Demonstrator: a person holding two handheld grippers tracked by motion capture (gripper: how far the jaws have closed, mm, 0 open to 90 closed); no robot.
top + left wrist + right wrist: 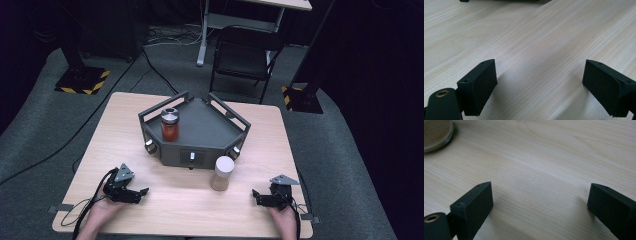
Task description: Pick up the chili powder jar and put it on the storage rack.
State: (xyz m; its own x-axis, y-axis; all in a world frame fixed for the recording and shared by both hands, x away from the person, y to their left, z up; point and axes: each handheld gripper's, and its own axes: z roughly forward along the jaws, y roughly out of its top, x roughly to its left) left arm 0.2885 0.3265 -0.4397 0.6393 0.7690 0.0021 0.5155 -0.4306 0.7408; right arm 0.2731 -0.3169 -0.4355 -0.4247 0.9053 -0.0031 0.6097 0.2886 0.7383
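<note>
Worktop (130, 120): pale wood grain, square.
Left tongs (539, 87): jaws wide apart, nothing between.
Right tongs (540, 210): jaws wide apart, nothing between.
Pale jar (222, 173): cylindrical, between tongs, before grey angular tray (210, 127).
Red jar (169, 124): on tray.

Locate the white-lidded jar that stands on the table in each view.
High view: the white-lidded jar stands on the table, right of centre, just in front of the grey tray.
Right gripper view: its rounded base sits in the top left corner.
Left gripper view: bare wood ahead of the left claw.
Shared landmark: the table's pale wood grain.
</note>
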